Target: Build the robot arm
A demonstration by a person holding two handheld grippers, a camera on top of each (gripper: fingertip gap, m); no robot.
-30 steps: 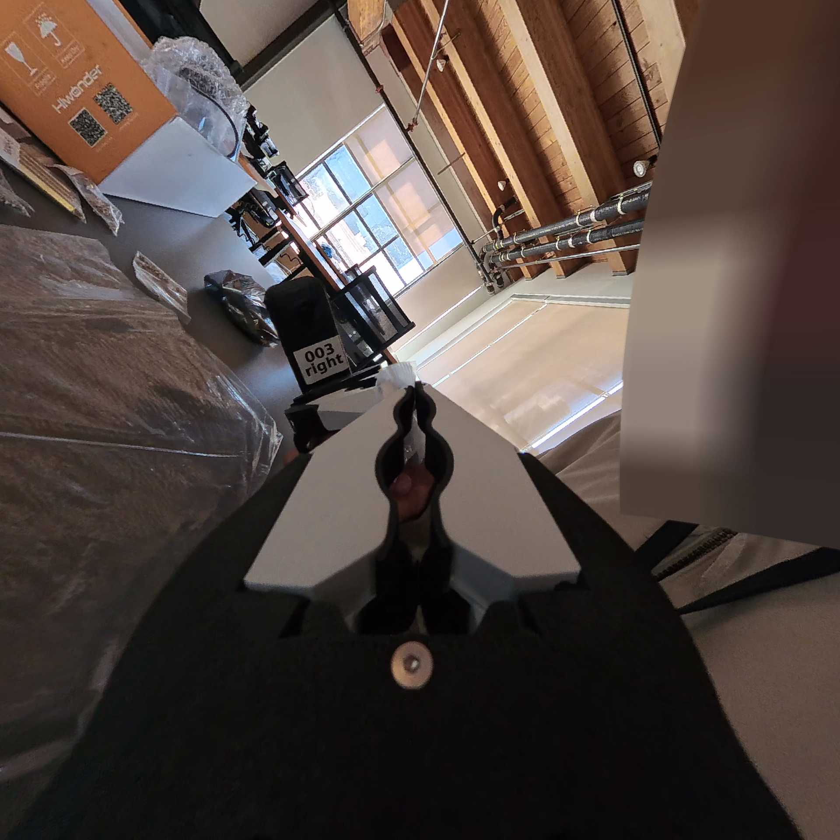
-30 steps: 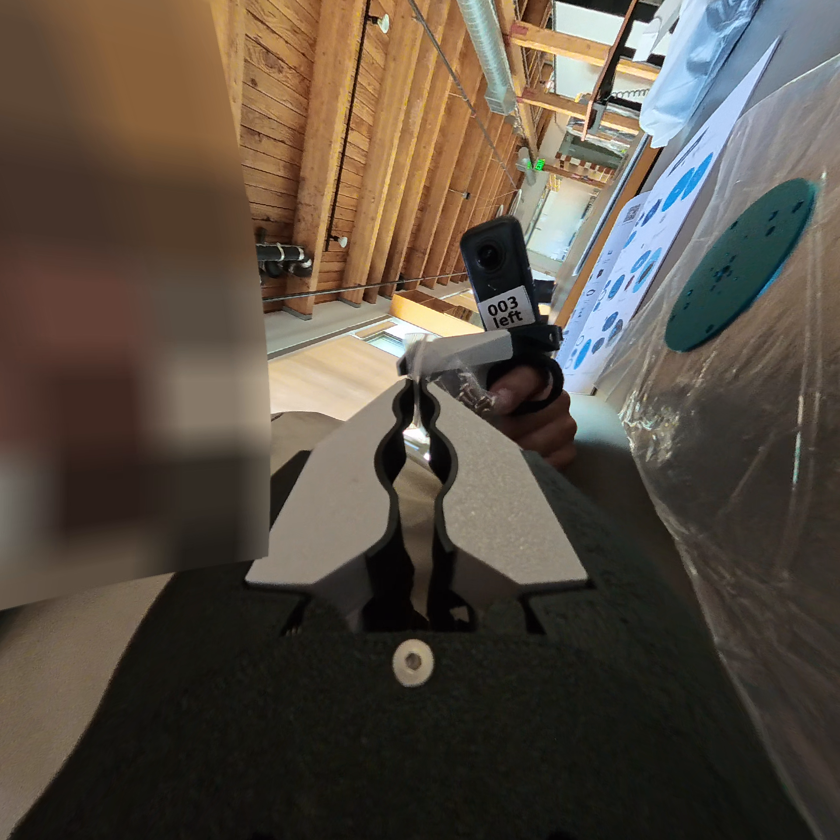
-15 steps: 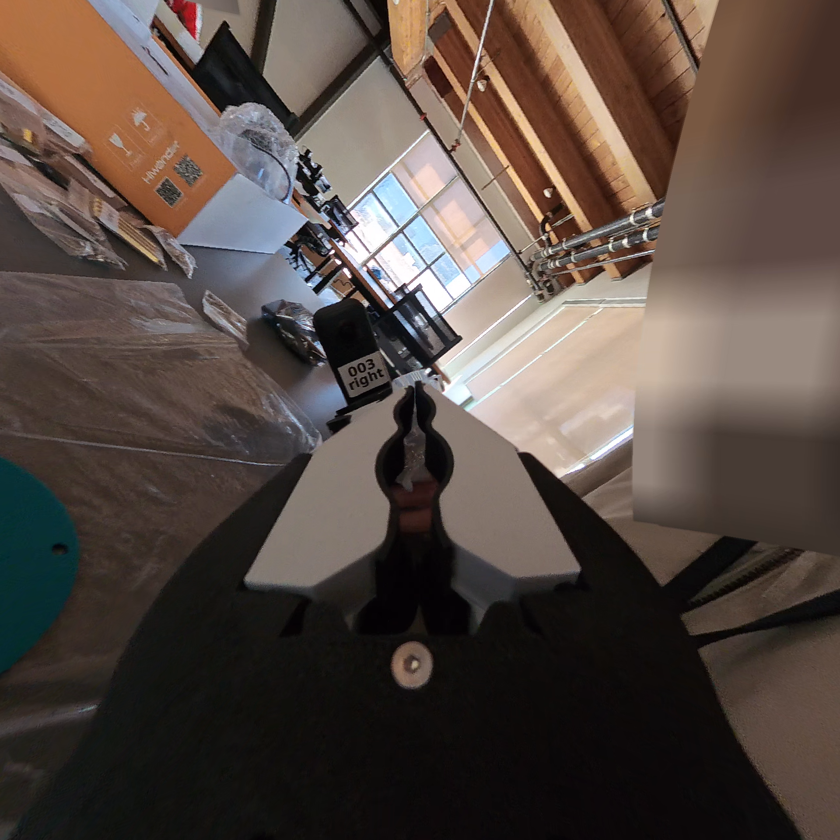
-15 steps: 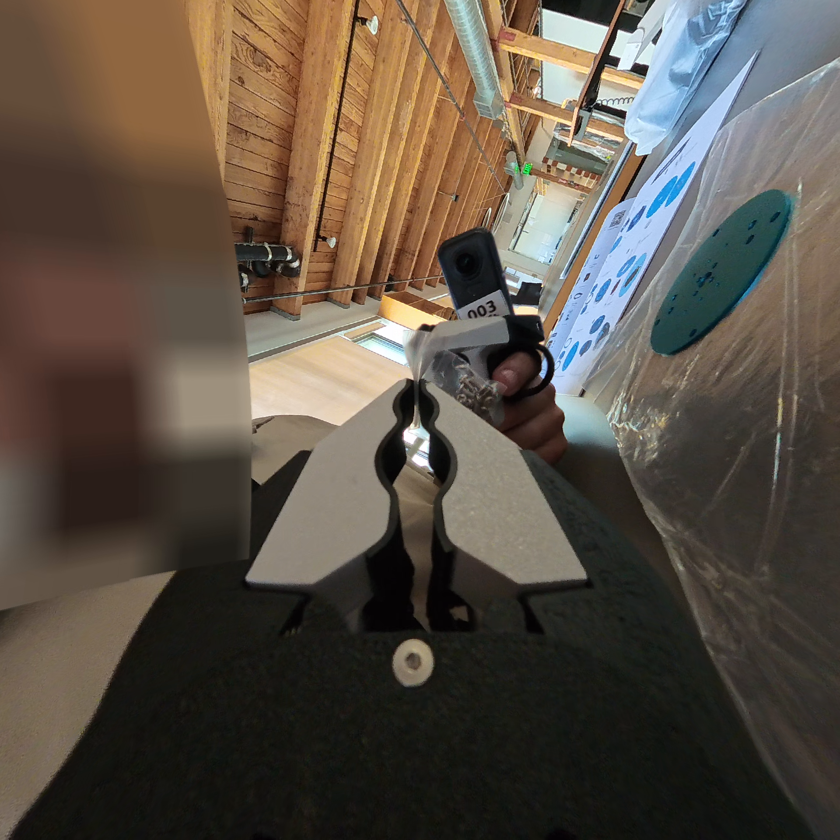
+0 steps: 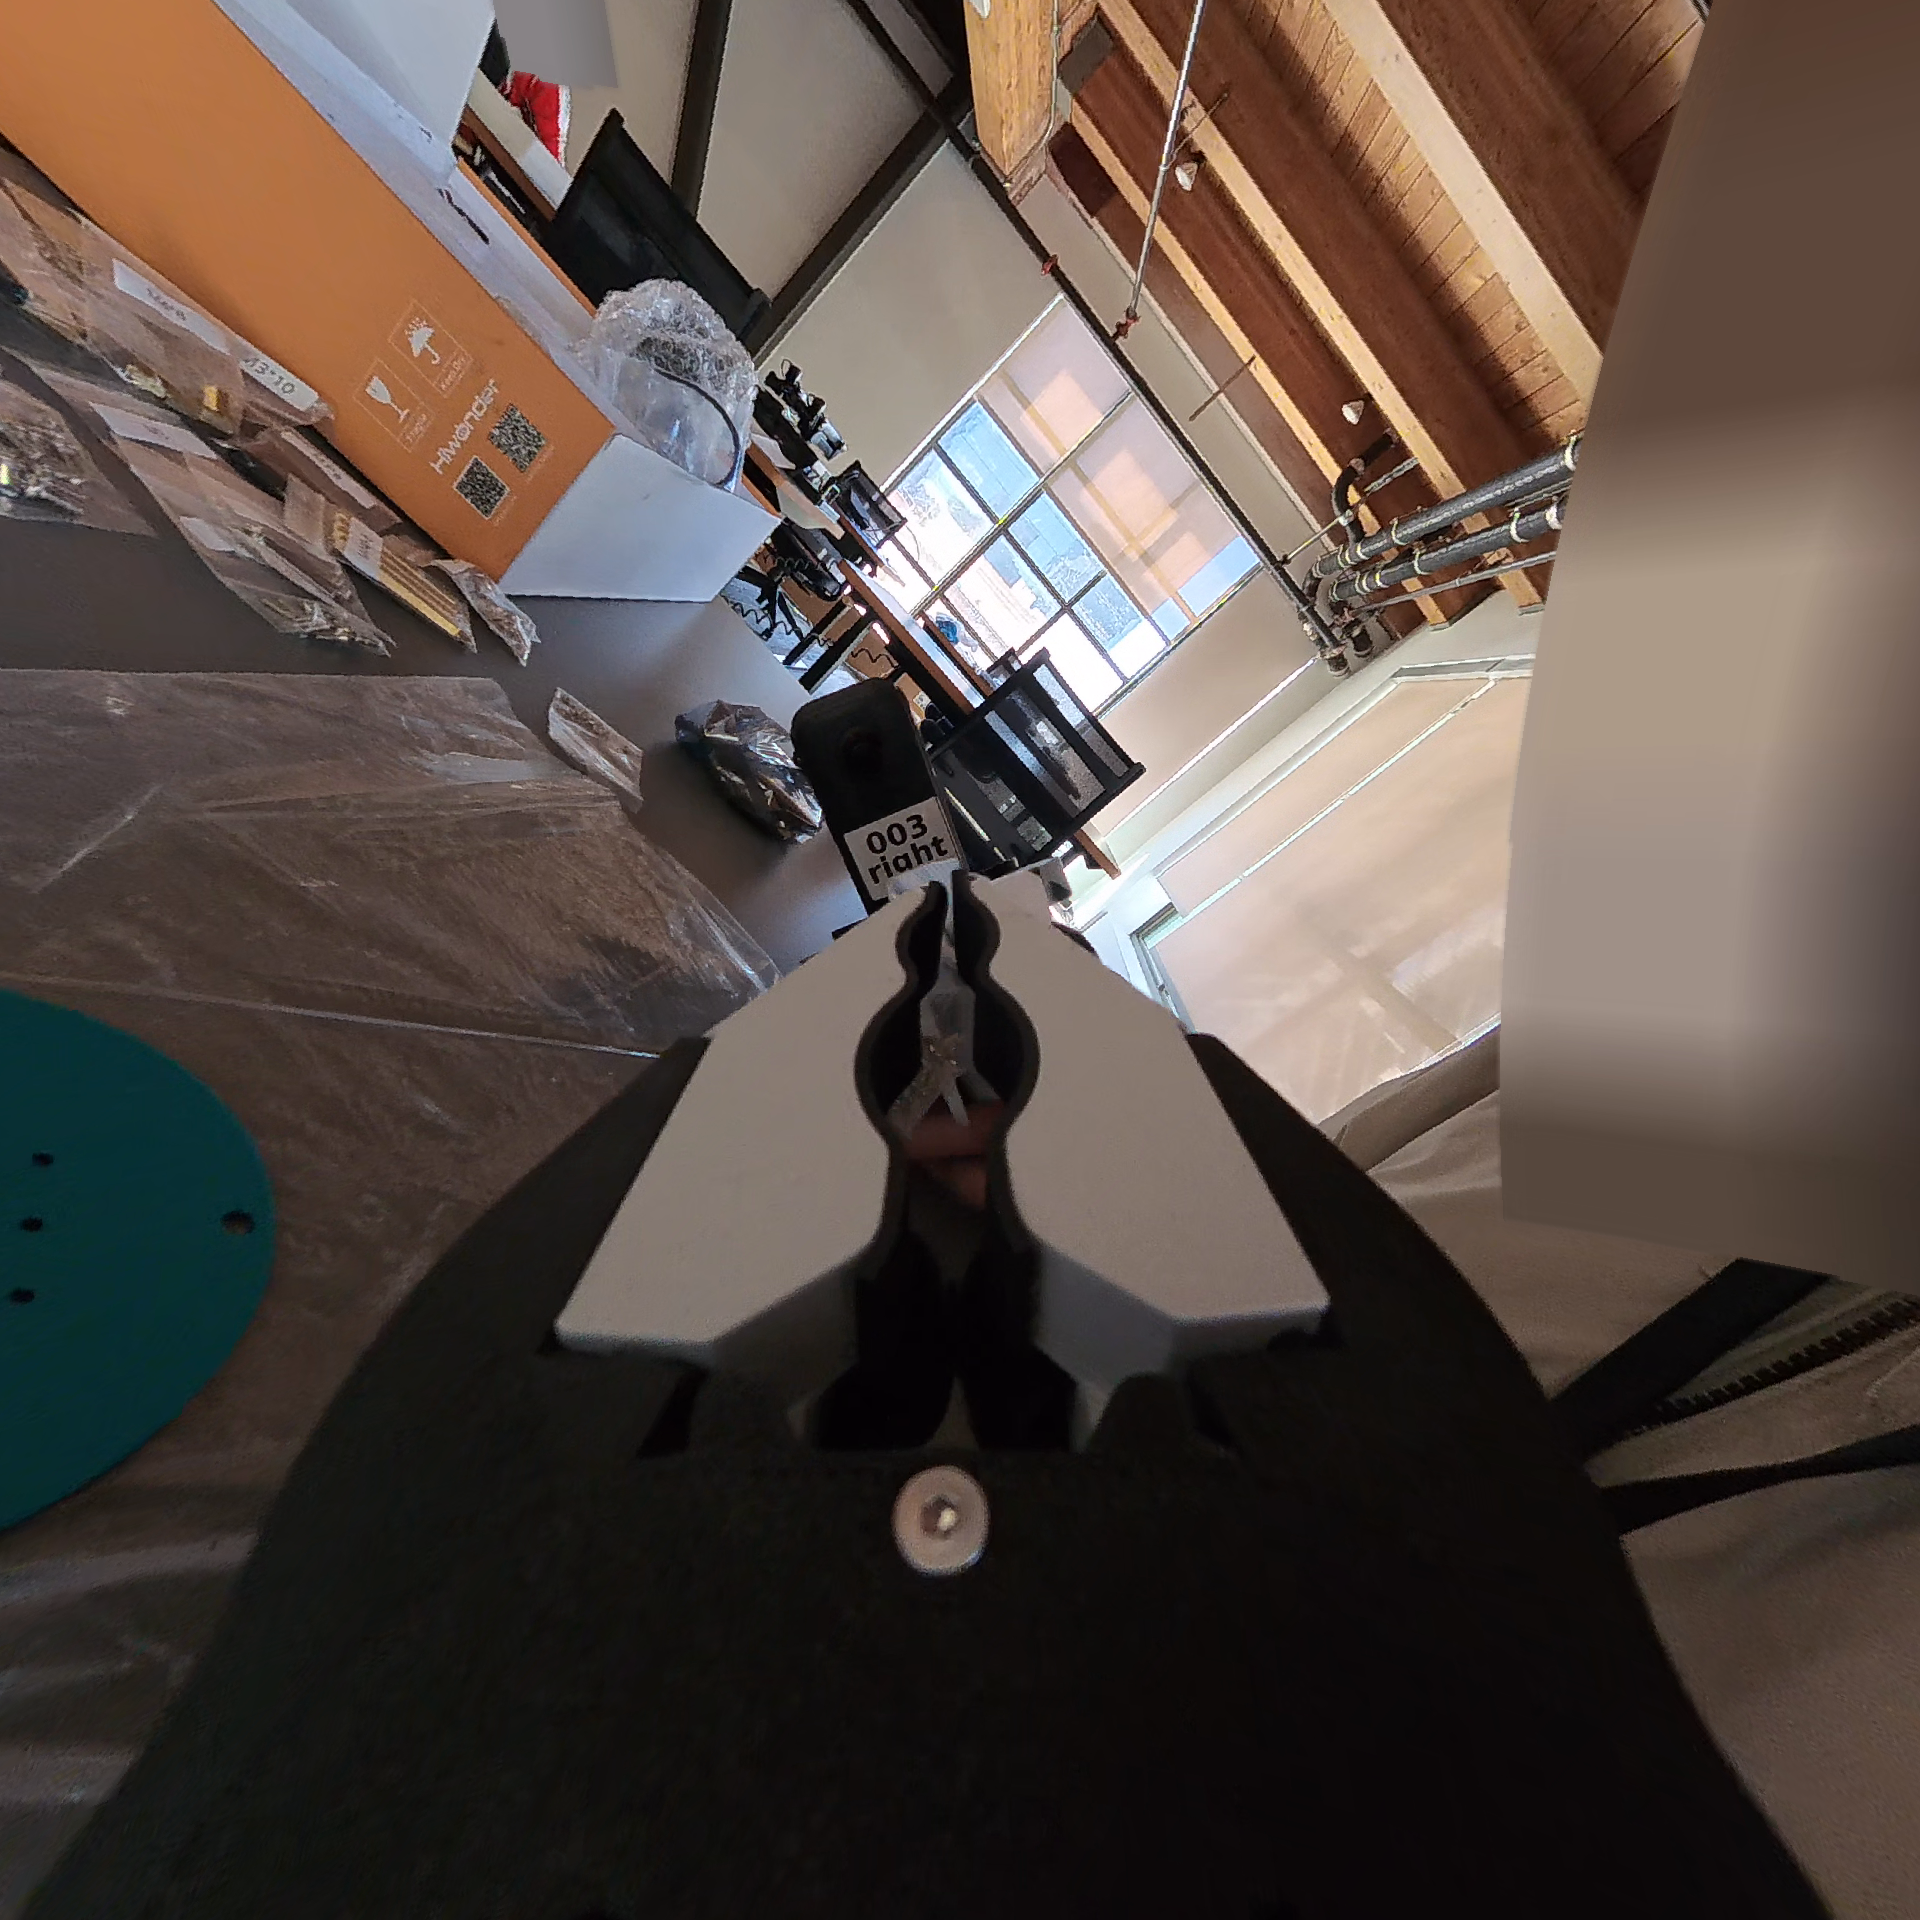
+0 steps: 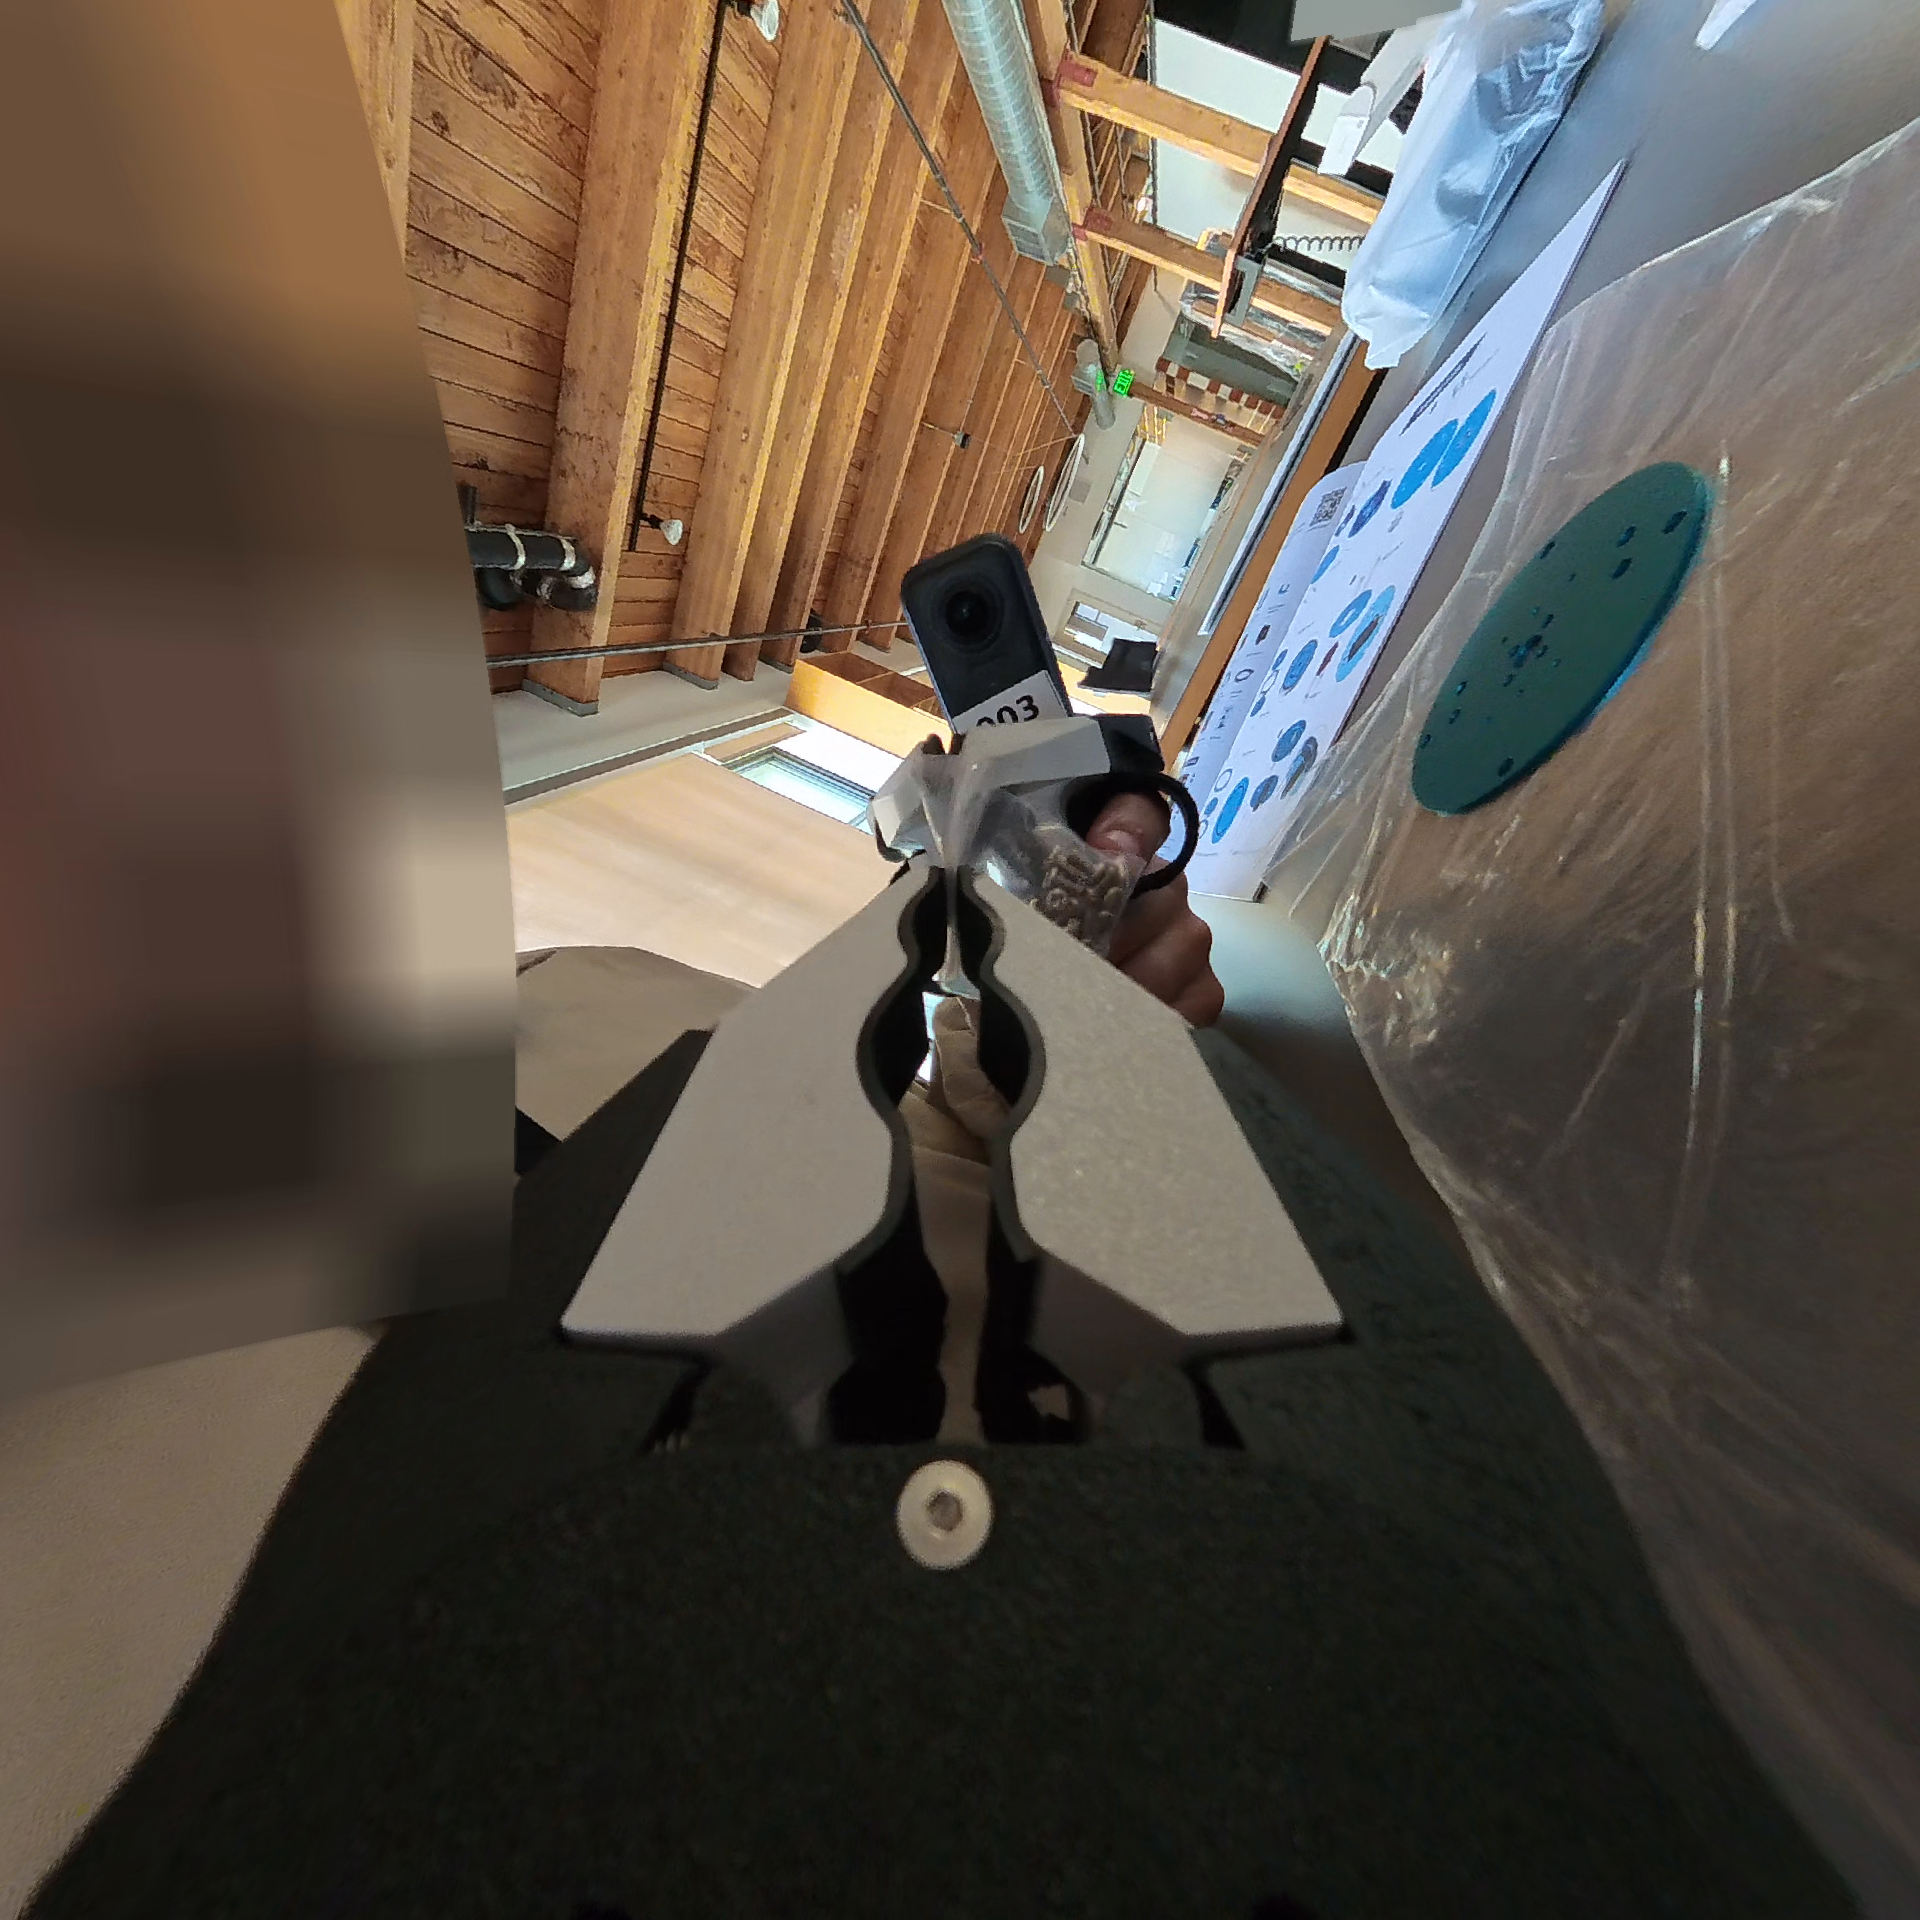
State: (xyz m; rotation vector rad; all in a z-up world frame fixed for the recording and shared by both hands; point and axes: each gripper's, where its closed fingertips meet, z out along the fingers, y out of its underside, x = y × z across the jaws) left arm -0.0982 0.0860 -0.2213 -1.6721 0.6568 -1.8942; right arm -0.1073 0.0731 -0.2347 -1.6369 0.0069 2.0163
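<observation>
Left wrist view: the left gripper (image 5: pixel 948 904) is being held closed on the top edge of a small clear plastic bag of metal screws (image 5: pixel 940 1049). In the right wrist view, the right gripper (image 6: pixel 948 883) is being kept clamped on the same bag (image 6: pixel 1049 873), which is being suspended between both tools in the air, beside a grey table (image 5: pixel 665 644) where a teal round perforated plate (image 6: pixel 1558 634) is lying under clear wrap.

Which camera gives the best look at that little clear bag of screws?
The right wrist view: the bag of screws hangs in the open. The left wrist view shows only a crumpled sliver between its tool's fingers.
</observation>
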